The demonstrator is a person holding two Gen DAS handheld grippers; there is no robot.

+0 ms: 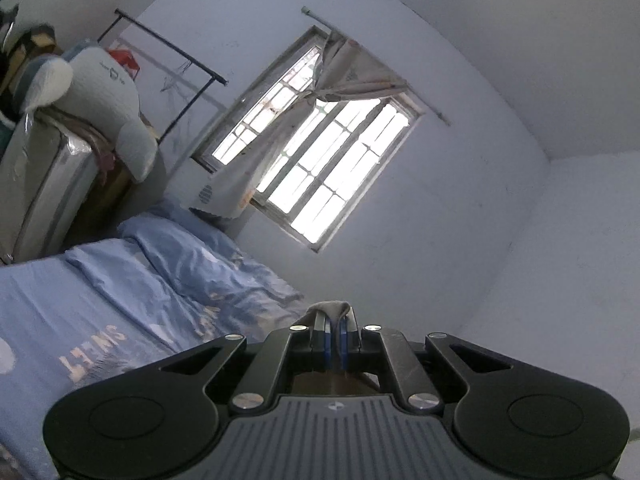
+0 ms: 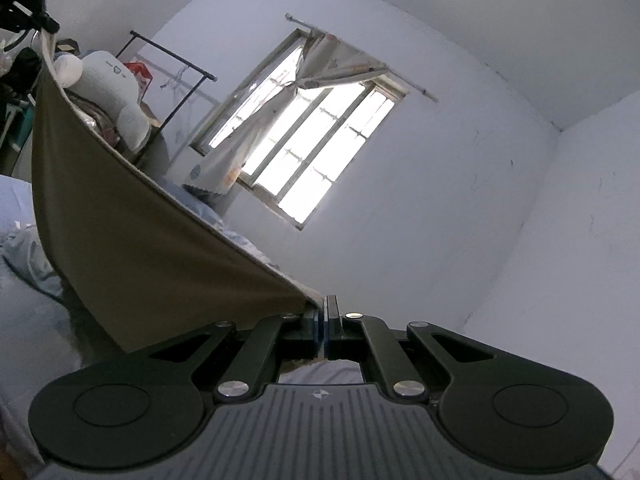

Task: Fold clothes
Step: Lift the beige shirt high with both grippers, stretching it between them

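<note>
1. The left tool (image 1: pixel 335 326) is pressed together on a small fold of grey-tan cloth (image 1: pixel 330 307) that pokes up between its blue pads; the rest of the garment drops out of that view.
2. The right tool (image 2: pixel 325 312) is pinched on one corner of the same brown garment (image 2: pixel 132 240). From there the cloth runs taut, up and to the left, toward the other tool at the top left edge of the right wrist view.
3. So the garment hangs in the air as one stretched sheet between both tools, above the bed (image 1: pixel 72 300) and not lying on it.
4. As for progress, I judge the garment is mid-handling: held up by two points along one edge. No crease or finished fold shows in the hanging part. Whether it is being spread for a fold or carried over for one, the pictures do not settle.
5. The left view alone shows the blue bedding with its printed lettering and the rumpled duvet toward the bed's far edge by the window (image 1: pixel 316 148).
6. The right view alone shows the garment's full spread and its straight upper hem.
</note>
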